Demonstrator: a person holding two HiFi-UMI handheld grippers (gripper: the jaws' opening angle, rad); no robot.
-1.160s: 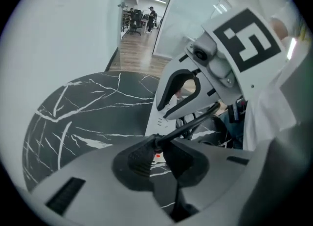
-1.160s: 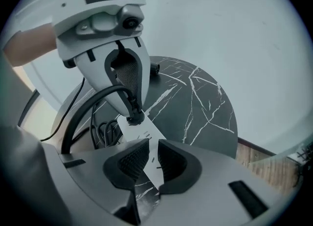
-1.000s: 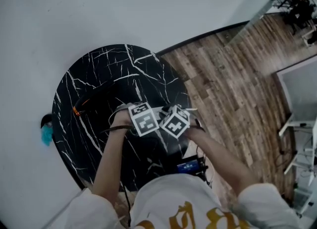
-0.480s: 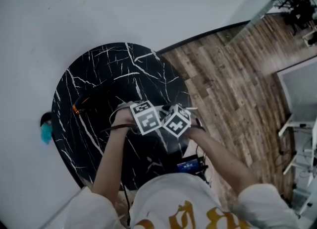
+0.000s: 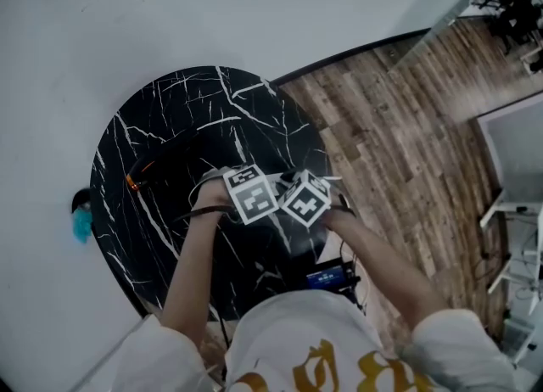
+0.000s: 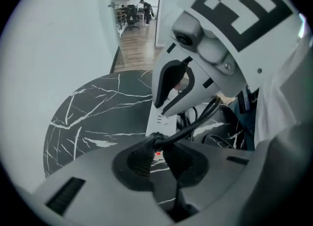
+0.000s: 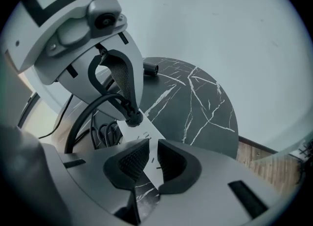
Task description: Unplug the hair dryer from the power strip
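Observation:
On the black marble table (image 5: 178, 110) lies a white power strip (image 7: 146, 137) (image 6: 160, 121). My left gripper (image 6: 156, 159) is shut on the hair dryer's black plug (image 6: 145, 154) (image 7: 131, 117), which sits against the strip's face; whether its prongs are seated is hidden. The black cord (image 6: 195, 124) arcs away from the plug. My right gripper (image 7: 150, 164) is clamped across the strip's narrow body, a little nearer than the plug. In the head view the two marker cubes (image 5: 252, 196) (image 5: 305, 198) nearly touch. The dark hair dryer (image 5: 157, 170) with an orange spot lies to the left.
Loops of black cable (image 7: 105, 132) lie beside the strip. A small blue-lit device (image 5: 327, 277) hangs near the person's waist. A teal object (image 5: 81, 225) sits beyond the table's left edge. Wood flooring (image 5: 407, 153) lies to the right, a white wall behind.

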